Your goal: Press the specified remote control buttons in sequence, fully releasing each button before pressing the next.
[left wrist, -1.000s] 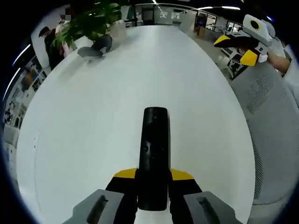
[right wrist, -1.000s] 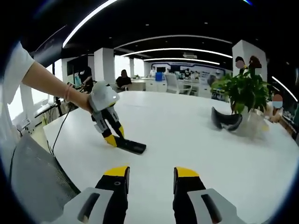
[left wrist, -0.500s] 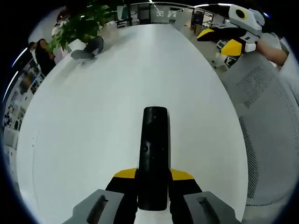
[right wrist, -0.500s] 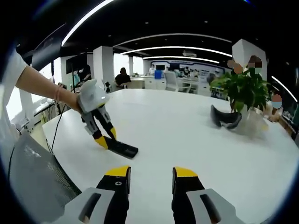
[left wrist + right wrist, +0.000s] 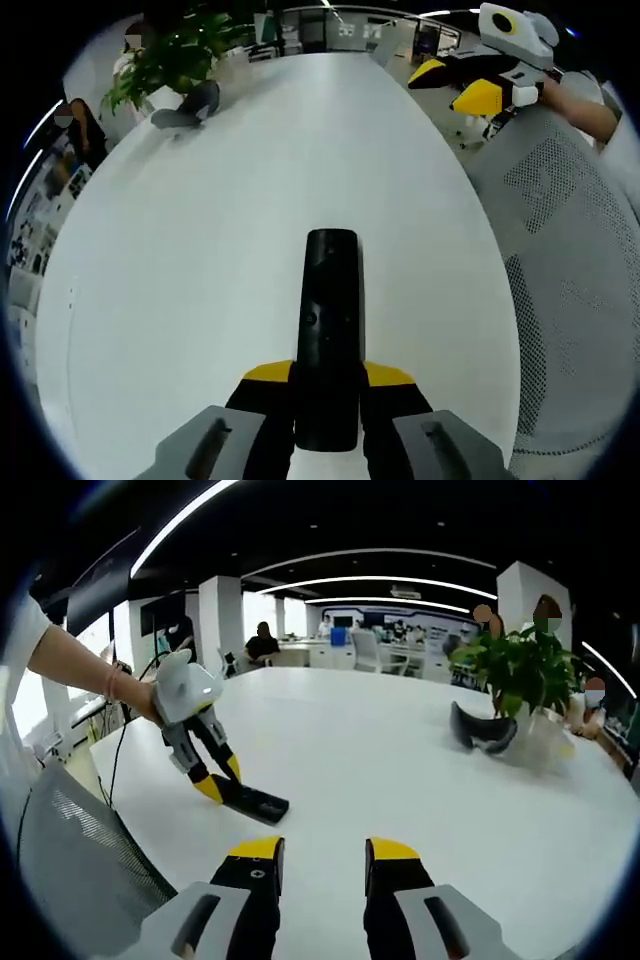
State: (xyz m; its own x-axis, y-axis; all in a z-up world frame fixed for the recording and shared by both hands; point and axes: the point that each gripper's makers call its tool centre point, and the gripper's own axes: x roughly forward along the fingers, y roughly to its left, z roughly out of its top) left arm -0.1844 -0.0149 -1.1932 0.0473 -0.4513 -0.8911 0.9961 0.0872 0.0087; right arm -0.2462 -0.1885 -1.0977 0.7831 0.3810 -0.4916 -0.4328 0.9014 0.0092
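1. The left hand-held gripper point(image 5: 328, 385) is closed on the near end of the black remote control point(image 5: 329, 330). Its yellow-tipped jaws press on the two sides of the remote.
2. In the left gripper view the remote control points straight away from the jaws over the white bench point(image 5: 200, 250). Small buttons show along its top face, but they are too small to read.
3. In the right gripper view the same left hand-held gripper point(image 5: 214, 780) comes down slanted from a person's hand point(image 5: 140, 702) at the left. The remote control point(image 5: 250, 801) lies flat on the bench point(image 5: 400, 770) with its near end between the yellow tips.
4. The right hand-held gripper point(image 5: 318, 865) is in the air above the bench, well apart from the remote. Its jaws stand apart with an open gap, and nothing is between them.
5. In the left gripper view the right hand-held gripper point(image 5: 455, 85) is at the upper right, beyond the bench edge, held by a hand point(image 5: 565, 95).
6. A grey mesh chair point(image 5: 570, 260) is at the right of the bench in the left gripper view.
7. A green potted plant point(image 5: 520, 670) stands at the far right side of the bench in the right gripper view. A dark curved object point(image 5: 482, 732), maybe a headset, lies just beside it.
8. Behind is an open office with ceiling light strips point(image 5: 380, 583) and some people sitting far away.
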